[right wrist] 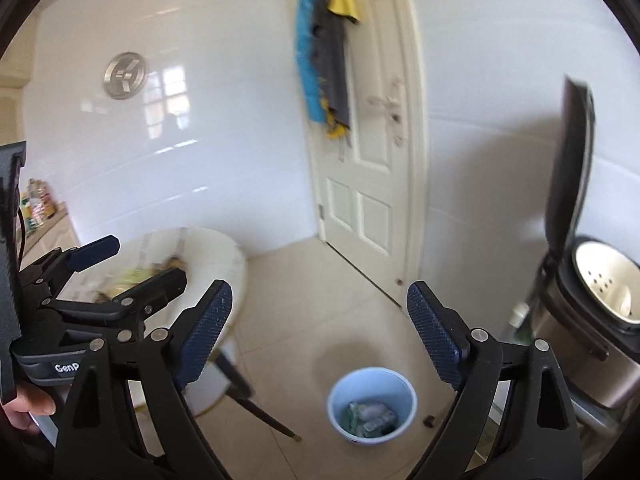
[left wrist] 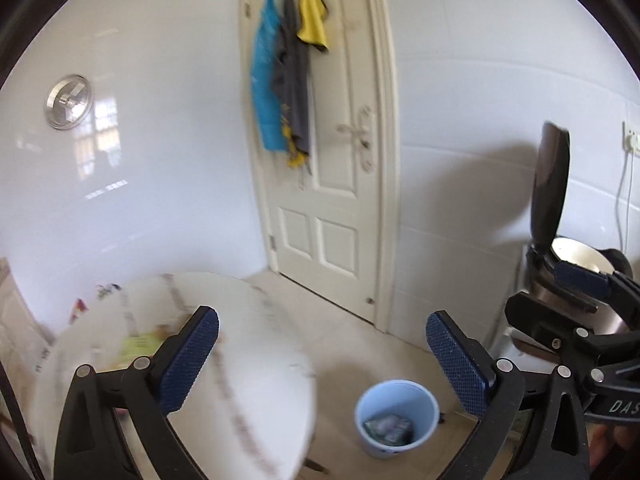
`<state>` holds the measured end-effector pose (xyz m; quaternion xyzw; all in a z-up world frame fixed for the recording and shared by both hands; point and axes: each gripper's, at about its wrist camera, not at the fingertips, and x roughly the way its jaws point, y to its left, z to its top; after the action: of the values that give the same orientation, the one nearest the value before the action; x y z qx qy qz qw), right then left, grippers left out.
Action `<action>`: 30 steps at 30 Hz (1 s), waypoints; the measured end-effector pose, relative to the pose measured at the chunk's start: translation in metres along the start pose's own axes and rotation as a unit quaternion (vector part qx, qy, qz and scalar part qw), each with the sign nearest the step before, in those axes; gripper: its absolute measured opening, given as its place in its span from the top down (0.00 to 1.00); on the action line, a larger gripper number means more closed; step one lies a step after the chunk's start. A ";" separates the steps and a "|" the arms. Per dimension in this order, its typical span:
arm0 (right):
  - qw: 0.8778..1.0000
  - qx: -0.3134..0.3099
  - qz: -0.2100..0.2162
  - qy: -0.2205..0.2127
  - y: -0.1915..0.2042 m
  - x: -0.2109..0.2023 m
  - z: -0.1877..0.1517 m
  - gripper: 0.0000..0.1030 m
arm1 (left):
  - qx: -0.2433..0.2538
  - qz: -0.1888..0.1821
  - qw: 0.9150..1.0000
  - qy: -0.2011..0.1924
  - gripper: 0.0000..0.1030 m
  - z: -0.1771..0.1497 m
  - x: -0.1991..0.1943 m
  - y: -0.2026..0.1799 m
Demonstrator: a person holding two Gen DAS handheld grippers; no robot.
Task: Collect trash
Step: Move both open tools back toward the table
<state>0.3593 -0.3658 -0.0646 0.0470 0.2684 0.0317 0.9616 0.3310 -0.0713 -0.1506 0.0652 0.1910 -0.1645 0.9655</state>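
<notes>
A light blue trash bucket (left wrist: 396,416) stands on the tiled floor and holds crumpled wrappers (left wrist: 388,429); it also shows in the right wrist view (right wrist: 372,404) with the wrappers (right wrist: 370,418) inside. A round white table (left wrist: 248,360) carries blurred trash, among it a yellow-green wrapper (left wrist: 138,346); the table (right wrist: 224,264) is at left in the right wrist view. My left gripper (left wrist: 322,340) is open and empty above the table's edge. My right gripper (right wrist: 320,312) is open and empty above the floor near the bucket.
A white door (left wrist: 332,184) with hanging cloths (left wrist: 280,80) is straight ahead. An open rice cooker (right wrist: 600,308) stands at the right. A counter with bottles (right wrist: 38,204) is at far left. The table's dark legs (right wrist: 256,404) reach toward the bucket.
</notes>
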 end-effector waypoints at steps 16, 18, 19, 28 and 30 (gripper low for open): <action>0.992 -0.081 0.093 -0.004 0.176 0.020 0.009 0.05 | -0.083 0.101 0.991 0.005 0.01 -0.073 -0.094 0.138; 0.991 -0.091 0.100 0.008 0.188 0.034 0.004 0.05 | -0.093 0.106 0.990 0.019 0.01 -0.077 -0.089 0.150; 0.990 -0.095 0.104 0.013 0.194 0.041 0.002 0.05 | -0.096 0.105 0.989 0.025 0.01 -0.076 -0.085 0.155; 0.986 -0.104 0.105 0.081 0.208 0.110 -0.025 0.05 | -0.141 0.093 0.974 0.149 0.01 -0.099 -0.032 0.236; 0.985 -0.101 0.106 0.097 0.209 0.125 -0.032 0.05 | -0.151 0.083 0.969 0.177 0.01 -0.104 -0.016 0.247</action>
<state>0.4420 -0.1450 -0.1332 -0.0252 0.3489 0.1646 0.9222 0.3656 0.1850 -0.2238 -0.0373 0.3754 -0.0391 0.9253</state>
